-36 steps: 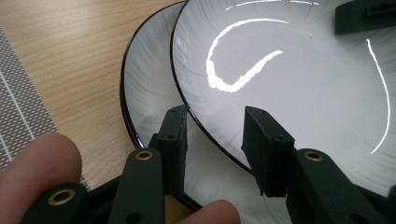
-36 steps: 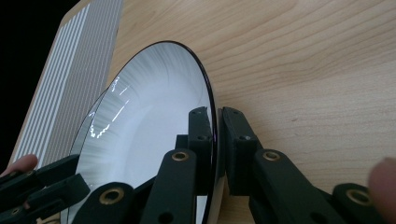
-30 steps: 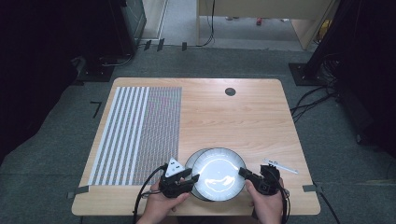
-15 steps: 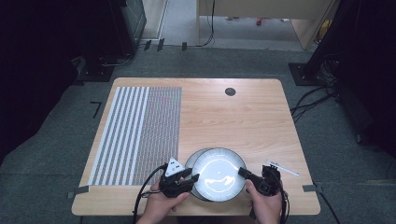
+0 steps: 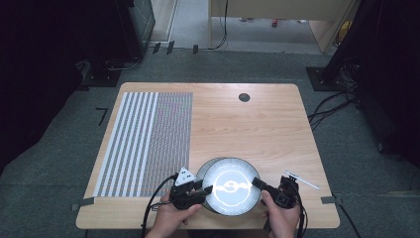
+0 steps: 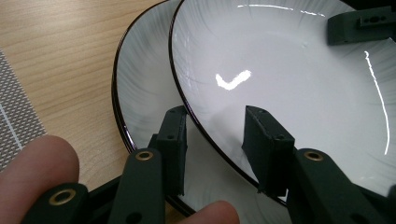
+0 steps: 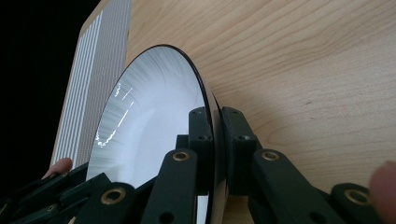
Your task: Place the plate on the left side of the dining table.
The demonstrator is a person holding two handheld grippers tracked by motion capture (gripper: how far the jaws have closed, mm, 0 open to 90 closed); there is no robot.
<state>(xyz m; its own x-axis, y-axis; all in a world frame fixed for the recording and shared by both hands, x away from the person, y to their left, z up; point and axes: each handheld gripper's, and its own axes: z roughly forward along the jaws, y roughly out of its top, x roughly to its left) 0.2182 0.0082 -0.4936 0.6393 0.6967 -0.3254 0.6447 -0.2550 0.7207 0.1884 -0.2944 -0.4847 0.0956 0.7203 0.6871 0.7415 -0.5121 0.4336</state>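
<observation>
Wooden table on grey carpet

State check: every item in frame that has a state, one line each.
upper plate: tilted, offset over the lower one, rim pinched by the right gripper.
lower plate: flat on the table, under the upper plate.
left gripper: jaws apart, straddling the upper plate's rim, pads not pressing.
right gripper: shut on the upper plate's rim.
striped mat: flat on the table's left side.
white stick: lying on the table right of the plates.
</observation>
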